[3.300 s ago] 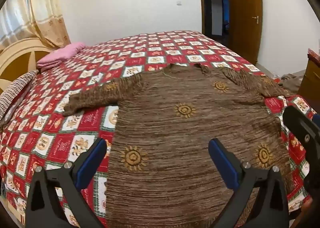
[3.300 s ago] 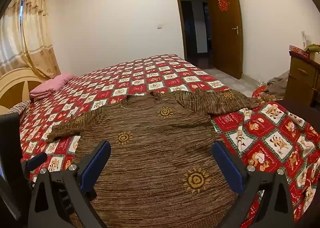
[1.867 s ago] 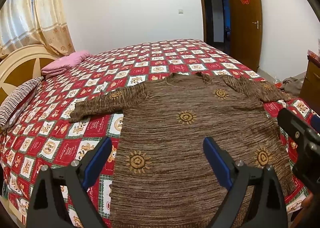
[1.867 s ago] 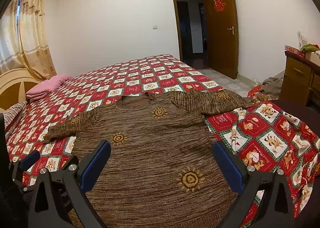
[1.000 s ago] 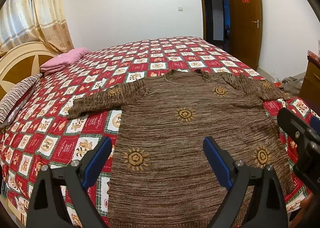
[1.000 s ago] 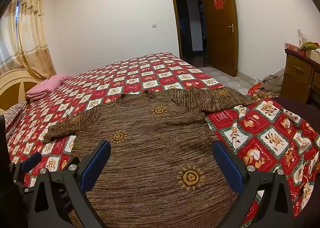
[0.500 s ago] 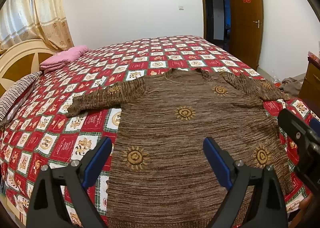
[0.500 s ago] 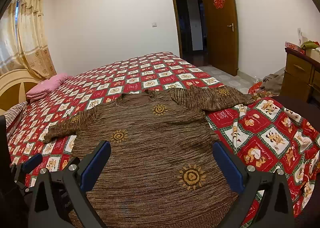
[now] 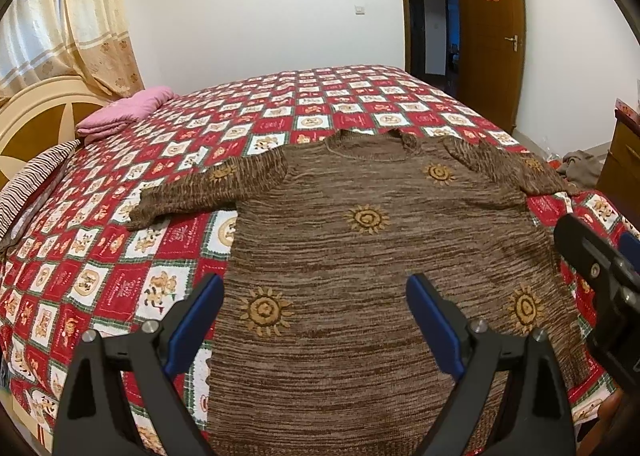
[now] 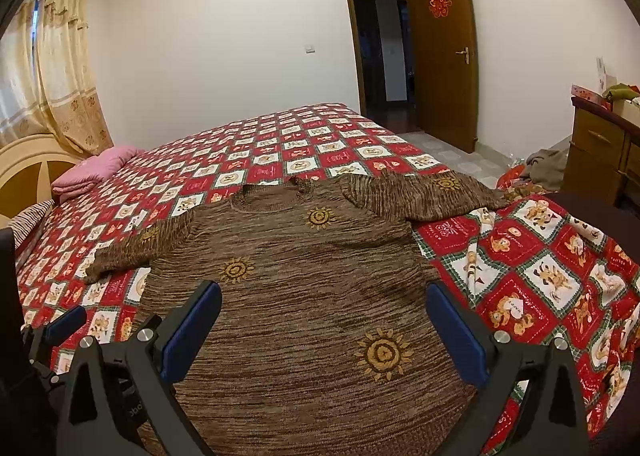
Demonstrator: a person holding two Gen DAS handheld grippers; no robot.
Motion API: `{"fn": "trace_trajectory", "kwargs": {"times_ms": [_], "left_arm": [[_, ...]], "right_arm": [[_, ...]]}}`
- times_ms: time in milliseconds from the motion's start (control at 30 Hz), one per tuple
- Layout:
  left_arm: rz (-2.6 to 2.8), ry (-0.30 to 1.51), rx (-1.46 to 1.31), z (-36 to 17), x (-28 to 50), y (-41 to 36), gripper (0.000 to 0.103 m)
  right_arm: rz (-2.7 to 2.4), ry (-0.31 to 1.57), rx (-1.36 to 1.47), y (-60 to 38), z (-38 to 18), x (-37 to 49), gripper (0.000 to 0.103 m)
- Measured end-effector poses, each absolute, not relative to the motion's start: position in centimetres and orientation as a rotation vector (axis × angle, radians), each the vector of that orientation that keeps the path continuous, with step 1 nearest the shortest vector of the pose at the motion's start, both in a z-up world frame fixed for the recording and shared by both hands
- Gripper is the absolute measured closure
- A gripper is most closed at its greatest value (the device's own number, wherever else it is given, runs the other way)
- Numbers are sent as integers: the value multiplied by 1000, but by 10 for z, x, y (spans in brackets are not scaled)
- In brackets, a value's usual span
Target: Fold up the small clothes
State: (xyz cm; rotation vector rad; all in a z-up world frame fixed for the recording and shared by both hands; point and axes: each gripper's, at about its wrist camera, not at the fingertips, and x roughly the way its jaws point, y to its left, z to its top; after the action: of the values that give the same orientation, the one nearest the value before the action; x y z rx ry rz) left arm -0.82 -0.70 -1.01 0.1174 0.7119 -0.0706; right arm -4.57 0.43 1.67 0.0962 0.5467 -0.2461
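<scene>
Now, in the left wrist view, the left tongs sit at the bottom of the frame with their blue-padded fingers spread wide and nothing between them. They hover over the hem end of a brown knitted sweater with yellow sun motifs, which lies flat and face up across the centre of the frame on a red-and-white checked bedspread. Its neck opening points toward the upper centre; one sleeve stretches toward the left of the frame, the other toward the right edge. At the right edge, part of the right tongs shows, black with a bit of blue pad. A folded pink blanket rests at upper left beside the cream headboard, with curtains above it. A brown door stands open at upper right.

Next, in the right wrist view, the right tongs fill the bottom of the frame, likewise spread wide and holding nothing, above the lower part of the sweater. The right sleeve reaches toward the right of centre, near the edge of the bed. At lower left, a blue pad of the left tongs peeks in. A wooden dresser stands at the right edge, with a heap of cloth on the floor beside it.
</scene>
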Motion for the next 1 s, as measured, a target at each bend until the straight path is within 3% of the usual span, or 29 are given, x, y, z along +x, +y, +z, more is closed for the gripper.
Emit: {"fn": "trace_trajectory", "kwargs": {"times_ms": [500, 567, 633, 700, 867, 1000], "left_arm": [[-107, 836, 93, -52, 55, -3, 8], [-110, 849, 52, -55, 76, 5, 8], [-99, 844, 24, -57, 92, 11, 8], [-71, 818, 9, -60, 109, 16, 8], [-11, 759, 38, -77, 133, 24, 8], [-6, 843, -5, -96, 147, 31, 8]], "right_arm": [[-283, 628, 184, -66, -10, 5, 1], [-275, 623, 231, -90, -5, 14, 7], [-269, 637, 310, -122, 0, 25, 33], [-296, 660, 398, -161, 4, 36, 46], [-383, 609, 694, -289, 14, 52, 47], [-401, 643, 899, -369, -2, 79, 47]]}}
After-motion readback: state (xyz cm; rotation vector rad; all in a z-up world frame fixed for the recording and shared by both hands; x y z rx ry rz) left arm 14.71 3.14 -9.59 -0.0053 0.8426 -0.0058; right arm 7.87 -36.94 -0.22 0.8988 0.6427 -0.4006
